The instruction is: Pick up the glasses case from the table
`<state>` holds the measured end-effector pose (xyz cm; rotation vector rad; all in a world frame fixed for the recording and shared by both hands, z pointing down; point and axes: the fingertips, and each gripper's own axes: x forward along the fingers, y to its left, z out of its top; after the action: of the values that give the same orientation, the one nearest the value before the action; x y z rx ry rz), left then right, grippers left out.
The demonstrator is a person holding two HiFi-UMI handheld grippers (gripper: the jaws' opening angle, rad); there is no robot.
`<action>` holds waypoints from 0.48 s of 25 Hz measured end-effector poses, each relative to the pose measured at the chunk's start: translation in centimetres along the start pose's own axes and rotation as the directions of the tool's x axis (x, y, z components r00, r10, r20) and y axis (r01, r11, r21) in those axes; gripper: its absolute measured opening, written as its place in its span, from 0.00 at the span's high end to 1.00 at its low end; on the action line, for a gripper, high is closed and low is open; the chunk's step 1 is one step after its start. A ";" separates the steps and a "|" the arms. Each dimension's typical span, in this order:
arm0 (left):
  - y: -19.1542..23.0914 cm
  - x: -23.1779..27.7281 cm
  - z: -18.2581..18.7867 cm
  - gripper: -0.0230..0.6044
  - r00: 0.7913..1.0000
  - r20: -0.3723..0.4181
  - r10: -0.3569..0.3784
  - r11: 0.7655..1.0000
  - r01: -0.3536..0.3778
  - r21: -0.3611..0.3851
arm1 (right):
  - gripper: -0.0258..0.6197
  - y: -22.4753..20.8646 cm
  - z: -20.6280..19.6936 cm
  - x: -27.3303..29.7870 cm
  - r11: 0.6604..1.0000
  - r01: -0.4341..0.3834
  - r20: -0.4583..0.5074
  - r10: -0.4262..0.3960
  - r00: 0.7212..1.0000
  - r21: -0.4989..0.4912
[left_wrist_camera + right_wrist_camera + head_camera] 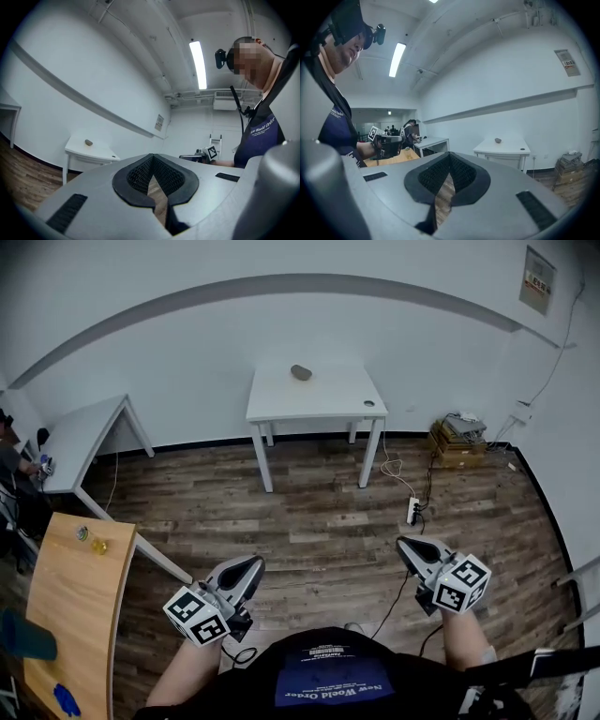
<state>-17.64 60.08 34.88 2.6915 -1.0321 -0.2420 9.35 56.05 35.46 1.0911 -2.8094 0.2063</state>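
The left claw (pixel 242 574) is closed, its two dark pads meeting at the tip with nothing between them. The right claw (pixel 419 552) is closed and empty as well. Both are held out in front of the person, above the wood floor (pixel 319 521), well short of the white surface (pixel 328 397) that stands against the far wall. The left claw is to the near left of that surface and the right claw to its near right.

The glasses case (pixel 301 372), a small grey-brown oval, lies on the white surface toward its back edge, a little left of the middle and well apart from both claws. A small dark round thing (pixel 369 403) sits near the front right corner.

On the floor to the right of the white surface lie a power strip (pixel 412 511) with its cable and, nearer the wall, a stack of boxes (pixel 457 440). To its left stands a second white surface (pixel 80 442). Nearer the person on that side is a wooden surface (pixel 80 615).
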 end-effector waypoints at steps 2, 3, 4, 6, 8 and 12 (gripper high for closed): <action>0.3 1.6 0.1 0.96 0.999 0.000 0.039 0.999 -0.039 0.015 | 0.96 -2.5 0.3 0.6 1.000 -0.029 0.019 0.029 0.999 -0.004; 0.6 2.5 0.3 0.96 0.998 0.002 0.061 0.998 -0.061 0.019 | 0.96 -4.0 0.7 1.0 0.999 -0.045 0.028 0.045 0.999 -0.006; 0.7 3.7 0.5 0.96 0.997 0.007 0.082 0.996 -0.082 0.021 | 0.96 -5.4 1.2 1.4 0.998 -0.061 0.036 0.062 0.997 -0.008; 0.5 6.4 1.1 0.96 0.994 0.019 0.108 0.994 -0.109 0.031 | 0.96 -8.4 2.3 1.8 0.996 -0.092 0.045 0.093 0.995 -0.021; -0.2 9.5 1.4 0.96 0.992 0.030 0.121 0.991 -0.122 0.048 | 0.96 -11.5 3.3 1.6 0.993 -0.114 0.048 0.116 0.992 -0.041; -1.2 15.4 1.6 0.96 0.987 0.052 0.150 0.988 -0.152 0.032 | 0.96 -17.7 4.3 0.5 0.989 -0.141 0.042 0.143 0.989 -0.054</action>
<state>-5.92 50.25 31.95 2.6336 -1.2599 -0.2647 20.75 42.06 32.83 0.8968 -2.9177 0.1234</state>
